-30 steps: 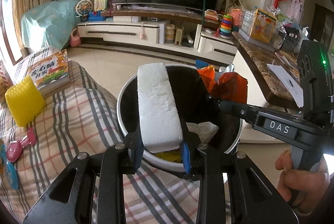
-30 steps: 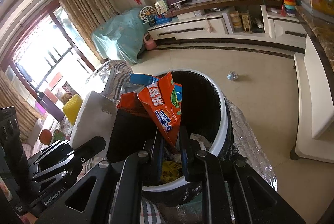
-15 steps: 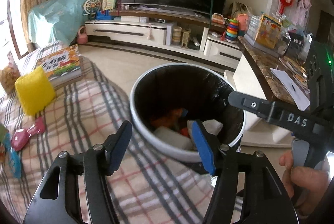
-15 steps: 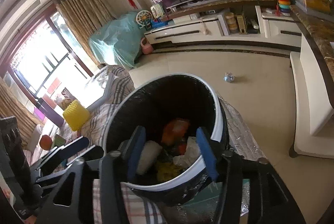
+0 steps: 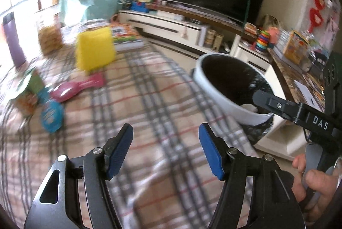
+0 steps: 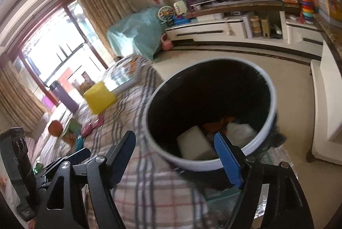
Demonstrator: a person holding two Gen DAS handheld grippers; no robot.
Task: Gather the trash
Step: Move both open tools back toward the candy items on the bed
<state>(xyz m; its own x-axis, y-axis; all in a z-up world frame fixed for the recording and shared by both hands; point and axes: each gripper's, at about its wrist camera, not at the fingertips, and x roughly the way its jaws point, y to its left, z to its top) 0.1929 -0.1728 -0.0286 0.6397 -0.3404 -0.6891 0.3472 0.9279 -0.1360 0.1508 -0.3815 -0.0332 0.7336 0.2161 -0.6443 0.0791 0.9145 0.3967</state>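
Both hand-held grippers, left point(image 5: 165, 151) and right point(image 6: 181, 157), have just been opening, now empty; one foam block point(image 6: 195, 146) and one orange wrapper point(image 6: 215, 124) lie inside the bin point(image 6: 263, 141), beside the plaid tabletop point(image 5: 149, 105) edge.

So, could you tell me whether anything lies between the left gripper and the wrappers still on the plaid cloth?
Nothing visible does. The left gripper is open and empty over bare plaid cloth, and the blue wrapper and green packet lie uncovered off to its left. The picture is blurred.
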